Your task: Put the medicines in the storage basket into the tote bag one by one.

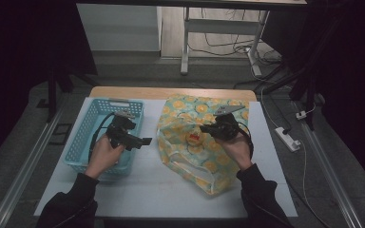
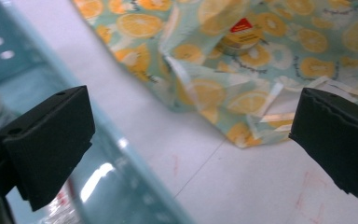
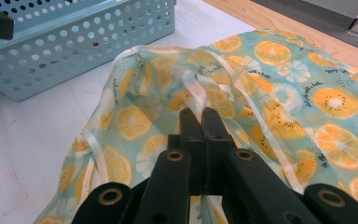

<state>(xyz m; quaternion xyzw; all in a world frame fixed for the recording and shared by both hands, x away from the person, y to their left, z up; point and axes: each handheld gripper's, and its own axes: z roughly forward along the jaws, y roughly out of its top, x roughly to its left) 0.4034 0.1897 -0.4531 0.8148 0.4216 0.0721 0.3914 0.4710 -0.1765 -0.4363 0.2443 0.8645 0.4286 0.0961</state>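
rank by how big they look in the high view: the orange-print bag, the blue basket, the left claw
1. orange-print bag, slightly the largest
2. blue basket, close behind the bag
3. left claw, by far the smallest

A strip of bare bench [image 1: 149, 161] ran between the blue basket [image 1: 89, 124] and the orange-print bag [image 1: 204, 156], free for a hand to pass. The left gripper [image 1: 145, 141] hung over the basket's right wall with its fingers wide apart. The near edge of the bench was also free. The basket walls and the crumpled bag stood in the way at both sides.
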